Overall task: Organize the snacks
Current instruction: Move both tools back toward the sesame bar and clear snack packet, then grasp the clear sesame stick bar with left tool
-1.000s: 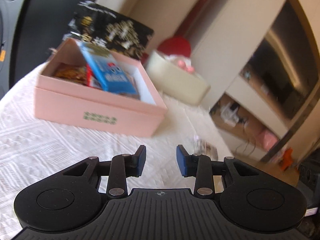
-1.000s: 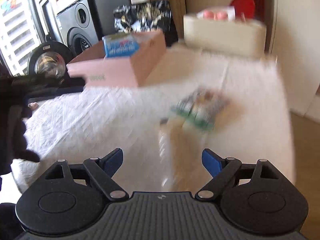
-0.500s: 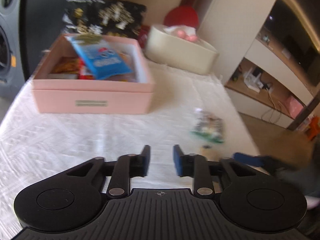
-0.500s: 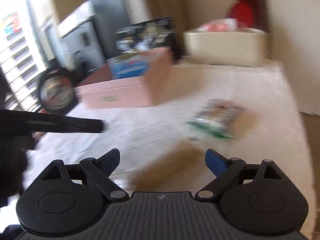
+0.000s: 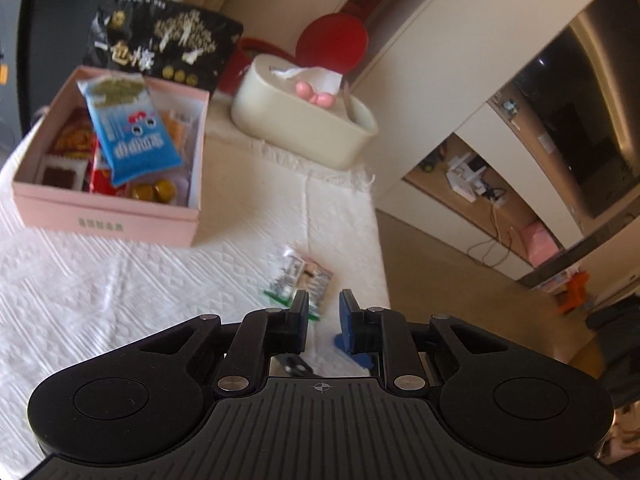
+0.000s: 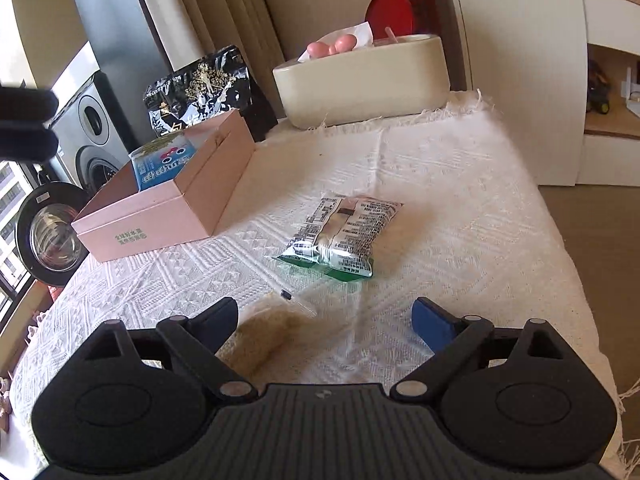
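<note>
A green and white snack packet (image 6: 344,236) lies flat on the white tablecloth (image 6: 440,184); it also shows in the left wrist view (image 5: 300,278). A pink box (image 5: 108,216) holds several snacks, with a blue packet (image 5: 128,128) on top; the pink box (image 6: 160,220) stands left of the packet. My right gripper (image 6: 324,320) is open and empty, just short of the packet. My left gripper (image 5: 324,320) is open a little with nothing between its fingers, above the table's right part. A blue pad, apparently my right gripper's, shows below it.
A black snack bag (image 5: 160,48) stands behind the pink box. A cream tissue box (image 5: 304,120) sits at the table's far end. The table's right edge (image 5: 380,264) drops to the floor. A washing machine (image 6: 52,232) stands to the left.
Both grippers have swung about above the table. The right one now faces the green packet from closer. The left one has risen and turned right, over the right gripper.
</note>
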`<state>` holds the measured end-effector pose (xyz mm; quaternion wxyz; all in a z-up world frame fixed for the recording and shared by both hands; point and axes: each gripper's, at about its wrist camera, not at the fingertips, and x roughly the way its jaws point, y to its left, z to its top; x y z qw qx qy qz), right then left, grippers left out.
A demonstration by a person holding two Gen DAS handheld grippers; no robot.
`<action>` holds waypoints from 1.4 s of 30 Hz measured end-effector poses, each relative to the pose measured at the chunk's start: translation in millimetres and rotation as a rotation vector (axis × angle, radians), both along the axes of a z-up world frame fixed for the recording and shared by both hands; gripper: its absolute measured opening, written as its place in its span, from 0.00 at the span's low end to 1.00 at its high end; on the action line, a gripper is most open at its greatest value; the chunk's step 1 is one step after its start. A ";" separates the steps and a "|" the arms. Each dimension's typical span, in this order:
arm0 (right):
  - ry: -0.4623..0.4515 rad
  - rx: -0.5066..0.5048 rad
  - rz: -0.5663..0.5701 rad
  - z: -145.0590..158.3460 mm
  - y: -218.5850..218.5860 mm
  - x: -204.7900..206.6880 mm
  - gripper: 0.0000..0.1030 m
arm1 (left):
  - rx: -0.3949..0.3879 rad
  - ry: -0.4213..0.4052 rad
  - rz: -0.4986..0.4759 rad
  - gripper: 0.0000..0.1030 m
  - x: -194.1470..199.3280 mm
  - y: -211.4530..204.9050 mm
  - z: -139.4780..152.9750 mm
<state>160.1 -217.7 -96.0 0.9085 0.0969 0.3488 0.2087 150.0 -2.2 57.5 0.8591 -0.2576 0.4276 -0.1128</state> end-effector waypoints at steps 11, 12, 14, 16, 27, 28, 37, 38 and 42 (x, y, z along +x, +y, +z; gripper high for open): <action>-0.019 0.010 -0.007 -2.0 -0.9 -3.0 0.92 | -0.106 0.008 -0.002 0.17 -2.3 1.2 10.8; -0.019 0.014 -0.008 -2.1 -1.3 -3.2 0.92 | -0.110 0.008 -0.010 0.17 -3.1 0.9 10.7; -0.020 0.020 -0.008 -2.3 -2.1 -3.1 0.92 | -0.118 0.001 -0.029 0.17 -0.9 1.0 6.8; -0.019 0.020 -0.007 -2.0 -2.1 -2.8 0.92 | -0.111 -0.018 -0.055 0.17 6.0 2.8 -7.4; -0.040 -0.042 -0.110 9.9 -35.2 -0.3 0.92 | 0.497 -0.143 -0.406 0.25 -14.0 -56.0 -107.8; -0.030 -0.039 -0.116 8.1 -37.9 0.5 0.92 | 0.537 -0.174 -0.408 0.29 -16.7 -60.0 -109.2; -0.010 -0.024 -0.101 -3.0 -40.8 -0.8 0.93 | 0.544 -0.115 -0.519 0.39 -15.5 -86.9 -130.1; -0.014 -0.021 -0.101 -3.3 -40.9 -1.7 0.93 | 0.543 -0.130 -0.507 0.39 -15.4 -86.9 -131.2; -0.019 -0.012 -0.100 -3.7 -42.2 -2.5 0.93 | 0.523 -0.117 -0.477 0.38 -7.2 -83.2 -129.3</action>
